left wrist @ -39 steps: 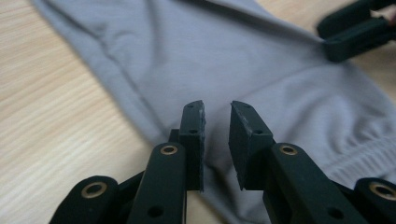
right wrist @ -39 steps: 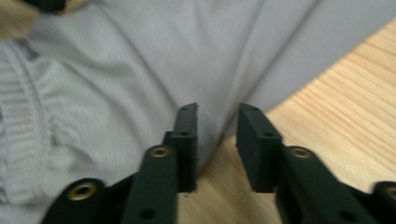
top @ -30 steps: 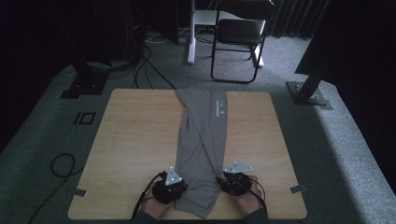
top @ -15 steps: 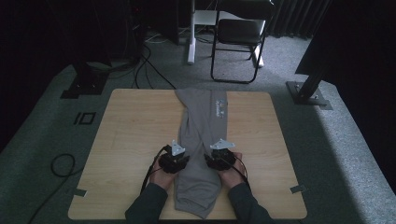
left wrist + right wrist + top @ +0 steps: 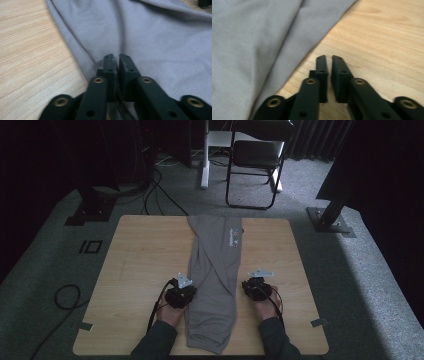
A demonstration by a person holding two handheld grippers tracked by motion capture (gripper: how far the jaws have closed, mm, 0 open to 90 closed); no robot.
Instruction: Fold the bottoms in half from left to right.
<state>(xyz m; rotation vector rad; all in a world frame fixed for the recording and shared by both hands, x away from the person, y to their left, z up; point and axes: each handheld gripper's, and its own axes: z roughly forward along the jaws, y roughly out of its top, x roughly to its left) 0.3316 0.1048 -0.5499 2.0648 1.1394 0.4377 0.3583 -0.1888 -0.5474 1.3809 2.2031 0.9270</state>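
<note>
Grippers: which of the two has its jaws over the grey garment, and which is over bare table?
The left gripper: its nearly shut jaws sit over the grey garment at its left edge. The right gripper points at bare wooden table, just beside the cloth's right edge.

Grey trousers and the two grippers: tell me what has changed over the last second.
Both grippers moved up the table, then apart: the left gripper sits at the grey trousers' left edge, the right gripper on bare table beside them. Both jaws have just been closing; the right's hold nothing. The folded trousers lie as before.
</note>
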